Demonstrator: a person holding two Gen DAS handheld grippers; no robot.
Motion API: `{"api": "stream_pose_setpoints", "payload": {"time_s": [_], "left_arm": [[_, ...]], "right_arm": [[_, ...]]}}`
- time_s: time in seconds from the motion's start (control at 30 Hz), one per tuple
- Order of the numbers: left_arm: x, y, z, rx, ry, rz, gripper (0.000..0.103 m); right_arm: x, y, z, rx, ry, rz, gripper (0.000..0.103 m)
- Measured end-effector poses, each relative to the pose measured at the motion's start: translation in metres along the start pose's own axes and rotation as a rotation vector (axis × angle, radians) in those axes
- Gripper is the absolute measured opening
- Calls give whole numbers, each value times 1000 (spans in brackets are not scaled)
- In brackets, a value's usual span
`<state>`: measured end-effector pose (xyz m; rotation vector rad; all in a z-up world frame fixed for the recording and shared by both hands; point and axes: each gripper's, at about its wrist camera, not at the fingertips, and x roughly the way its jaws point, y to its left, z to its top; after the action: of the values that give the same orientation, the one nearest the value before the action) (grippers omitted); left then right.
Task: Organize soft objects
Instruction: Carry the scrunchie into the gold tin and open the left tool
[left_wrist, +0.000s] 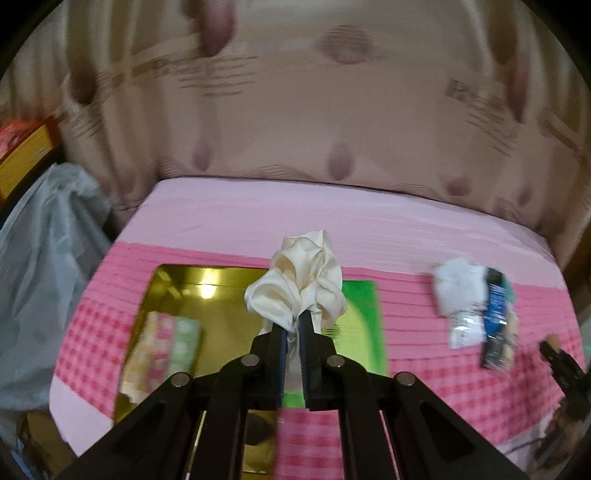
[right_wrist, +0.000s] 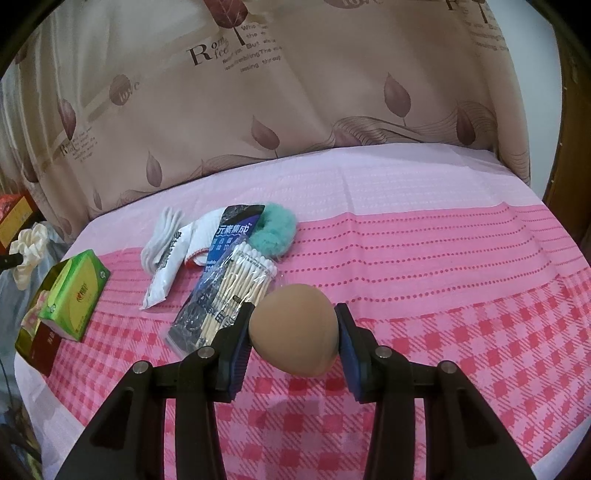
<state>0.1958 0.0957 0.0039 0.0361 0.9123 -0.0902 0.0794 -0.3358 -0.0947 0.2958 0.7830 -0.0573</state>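
Observation:
My left gripper (left_wrist: 294, 321) is shut on a cream satin scrunchie (left_wrist: 299, 284) and holds it above a gold box (left_wrist: 221, 317) that holds a floral tissue pack (left_wrist: 166, 354). The scrunchie also shows at the far left of the right wrist view (right_wrist: 27, 247). My right gripper (right_wrist: 295, 314) is shut on a tan egg-shaped makeup sponge (right_wrist: 293, 328), lifted above the pink cloth. White socks (right_wrist: 170, 243), a cotton swab pack (right_wrist: 229, 288) and a teal fluffy scrunchie (right_wrist: 275, 229) lie on the cloth.
A green tissue pack (right_wrist: 74, 295) sits at the box's right side. A pink checked cloth (right_wrist: 461, 314) covers the table. A leaf-print curtain (right_wrist: 295, 92) hangs behind. A grey plastic bag (left_wrist: 44, 277) sits to the left of the table.

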Motion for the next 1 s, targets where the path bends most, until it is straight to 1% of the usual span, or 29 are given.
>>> {"api": "stream_pose_setpoints", "payload": {"time_s": [0.13, 0.3, 0.67, 0.8, 0.9, 0.93, 1.0], "left_arm": [[17, 27, 0, -35, 28, 49, 6], [39, 50, -2, -72, 69, 94, 6], [70, 68, 5, -77, 116, 161, 6], [82, 73, 6, -76, 142, 168, 6], [90, 78, 5, -78, 162, 187, 7], [93, 80, 5, -82, 167, 188, 10], [97, 84, 4, -90, 178, 197, 10]], "right_arm": [[1, 1, 0, -9, 1, -3, 40], [1, 1, 0, -14, 1, -6, 40], [3, 2, -1, -20, 7, -4, 40], [4, 2, -2, -22, 11, -7, 40], [5, 3, -3, -24, 14, -10, 40], [5, 3, -3, -24, 14, -11, 40], [5, 3, -3, -24, 15, -13, 40]]}}
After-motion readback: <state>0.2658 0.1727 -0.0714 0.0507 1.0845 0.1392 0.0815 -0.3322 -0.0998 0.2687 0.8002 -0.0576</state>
